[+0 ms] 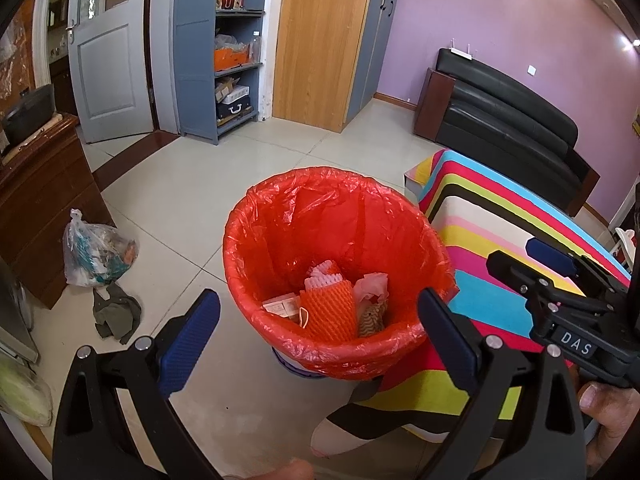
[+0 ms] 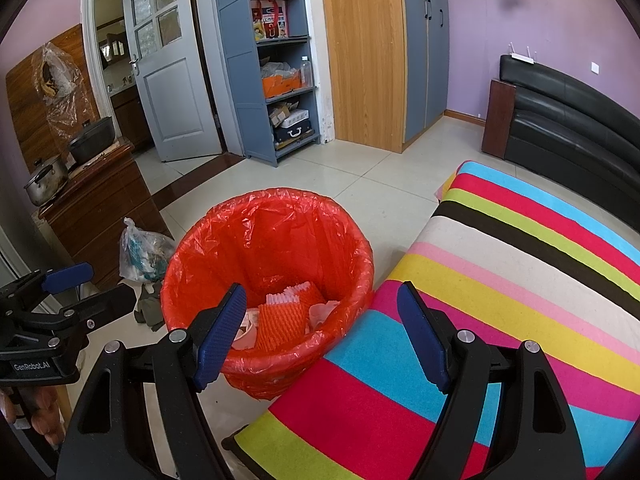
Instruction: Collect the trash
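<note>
Both my hand-held grippers, left (image 1: 316, 312) and right (image 2: 320, 328), hang spread and empty over the bin (image 1: 336, 264) on the floor beside the bed (image 2: 500, 280); its thin, slippery liner (image 1: 280, 216) looks tearable, so I'd pinch its gathered rim

We see: striped blanket (image 2: 500, 280), black sofa (image 2: 568, 120), grey-blue bookshelf (image 2: 280, 72), wooden cabinet (image 2: 100, 208) bearing two pots (image 2: 46, 180).

The right gripper (image 2: 320, 320) hangs with jaws apart and nothing between them, over the near rim of the red-lined bin (image 2: 200, 248) — orange foam netting (image 2: 280, 320) lies inside. A striped cushion (image 2: 500, 280) touches the bin's right side.
</note>
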A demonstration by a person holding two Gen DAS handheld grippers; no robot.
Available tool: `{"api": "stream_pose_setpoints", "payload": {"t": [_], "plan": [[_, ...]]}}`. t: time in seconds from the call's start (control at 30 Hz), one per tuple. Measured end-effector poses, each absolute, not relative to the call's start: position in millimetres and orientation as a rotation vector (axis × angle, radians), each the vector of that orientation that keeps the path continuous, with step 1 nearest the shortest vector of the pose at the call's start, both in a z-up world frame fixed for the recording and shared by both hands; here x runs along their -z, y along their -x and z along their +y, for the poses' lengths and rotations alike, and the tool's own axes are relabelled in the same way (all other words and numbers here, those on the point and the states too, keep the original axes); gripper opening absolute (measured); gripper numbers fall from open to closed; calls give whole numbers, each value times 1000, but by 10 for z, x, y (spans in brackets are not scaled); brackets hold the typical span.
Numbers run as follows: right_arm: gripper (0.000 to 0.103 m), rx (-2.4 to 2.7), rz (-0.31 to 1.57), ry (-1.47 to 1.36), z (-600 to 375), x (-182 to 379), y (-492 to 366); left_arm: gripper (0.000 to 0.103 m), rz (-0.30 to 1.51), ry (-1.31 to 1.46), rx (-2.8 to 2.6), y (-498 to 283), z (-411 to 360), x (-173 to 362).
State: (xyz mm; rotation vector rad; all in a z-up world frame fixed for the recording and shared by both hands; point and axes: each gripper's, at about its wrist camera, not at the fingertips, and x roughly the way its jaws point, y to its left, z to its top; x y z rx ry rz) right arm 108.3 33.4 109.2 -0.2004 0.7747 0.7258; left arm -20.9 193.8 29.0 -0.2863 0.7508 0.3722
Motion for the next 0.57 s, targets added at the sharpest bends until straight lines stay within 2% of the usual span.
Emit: {"api": "stream_pose_setpoints", "payload": {"t": [0.57], "plan": [[74,-724,776,200,325,-1063,-1085,96,737,283,-395,212,1933,-297]]}}
